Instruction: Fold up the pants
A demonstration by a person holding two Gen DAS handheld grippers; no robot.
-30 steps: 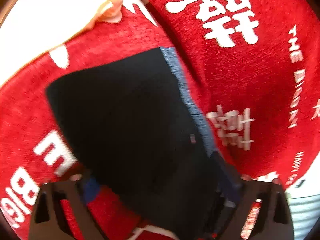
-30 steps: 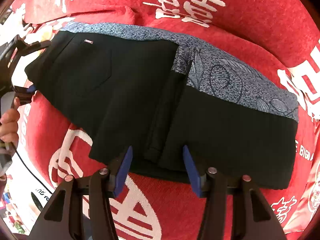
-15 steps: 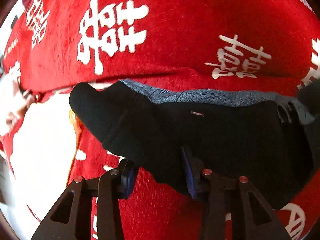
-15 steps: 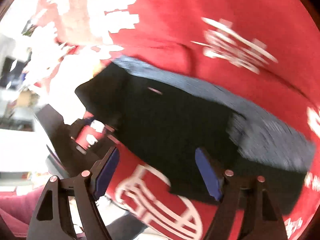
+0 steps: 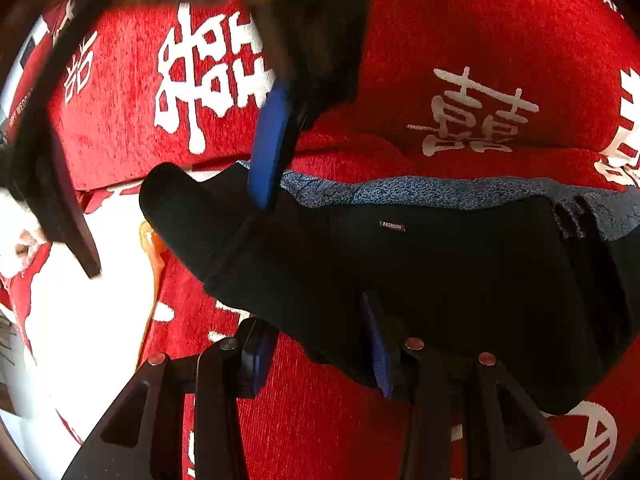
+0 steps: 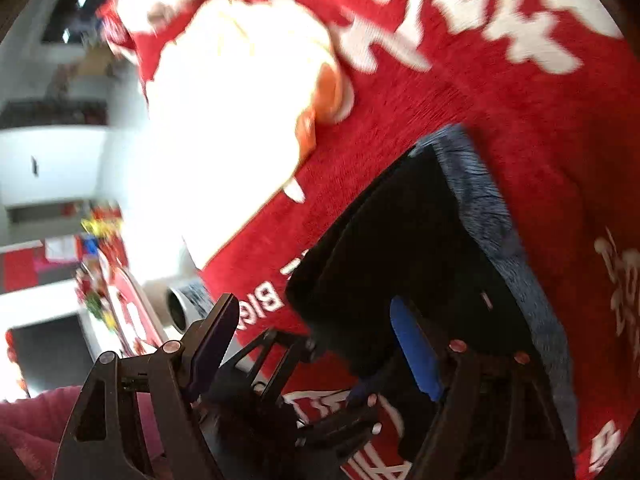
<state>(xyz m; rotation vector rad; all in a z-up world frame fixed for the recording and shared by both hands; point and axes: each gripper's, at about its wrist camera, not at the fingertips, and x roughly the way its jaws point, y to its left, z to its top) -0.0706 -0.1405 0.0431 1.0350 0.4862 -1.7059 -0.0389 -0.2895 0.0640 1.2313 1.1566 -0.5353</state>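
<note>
The black pants with a blue patterned waistband lie folded on the red cloth. My left gripper is open at the near edge of the pants, its right finger touching the fabric. My right gripper is open over the left end of the pants; one blue fingertip comes down onto the pants in the left wrist view. In the right wrist view the left gripper shows just below.
The red cloth with white characters covers a soft, sofa-like surface. A white and orange item lies to the left of the pants, also in the left wrist view. Room furniture is blurred beyond.
My right gripper has swung left across the pants to their left end, opening wider. My left gripper has turned from a side view to face the pants' near edge and opened.
</note>
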